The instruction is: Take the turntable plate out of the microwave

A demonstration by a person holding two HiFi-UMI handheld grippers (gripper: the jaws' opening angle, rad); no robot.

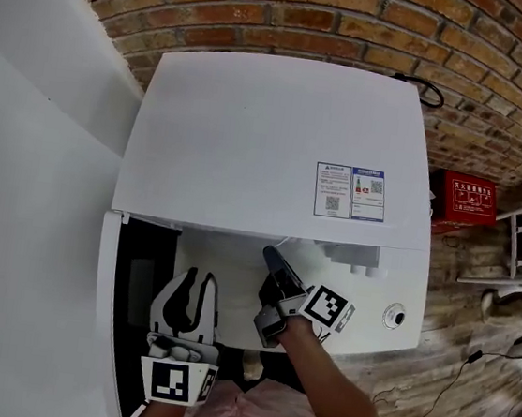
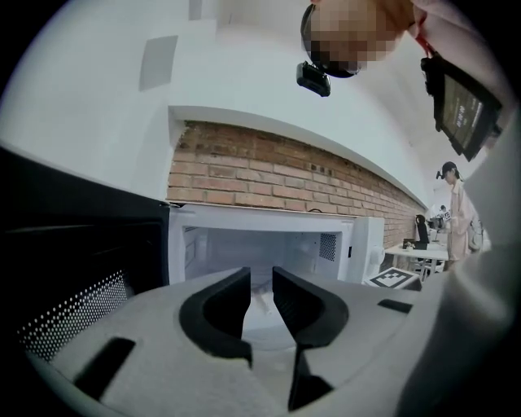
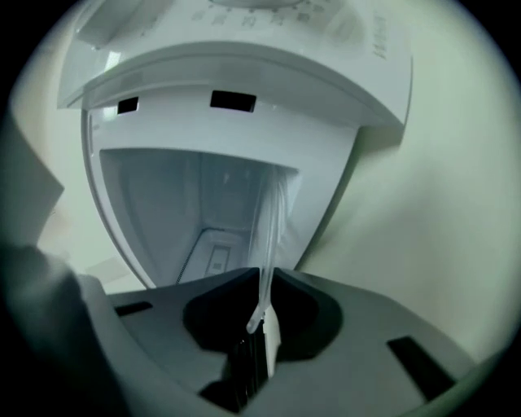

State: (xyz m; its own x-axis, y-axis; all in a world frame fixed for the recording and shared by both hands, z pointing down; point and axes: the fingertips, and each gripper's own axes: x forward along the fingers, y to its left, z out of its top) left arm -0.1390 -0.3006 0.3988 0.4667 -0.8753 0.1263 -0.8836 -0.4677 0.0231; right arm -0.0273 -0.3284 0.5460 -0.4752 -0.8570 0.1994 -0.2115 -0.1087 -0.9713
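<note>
The white microwave (image 1: 279, 139) stands against the brick wall, its door (image 1: 125, 318) swung open to the left. In the head view my right gripper (image 1: 274, 254) reaches into the mouth of the cavity, rolled onto its side. The right gripper view shows the clear glass turntable plate (image 3: 273, 216) edge-on, its rim pinched between the jaws of my right gripper (image 3: 262, 275). My left gripper (image 1: 198, 275) hovers before the open cavity (image 2: 260, 244), jaws slightly apart with nothing between them.
The microwave's control knob (image 1: 394, 315) is on its front right. A red box (image 1: 465, 197) sits by the brick wall (image 1: 360, 17) to the right. A white wall runs along the left. A person (image 2: 454, 204) stands far off by a table.
</note>
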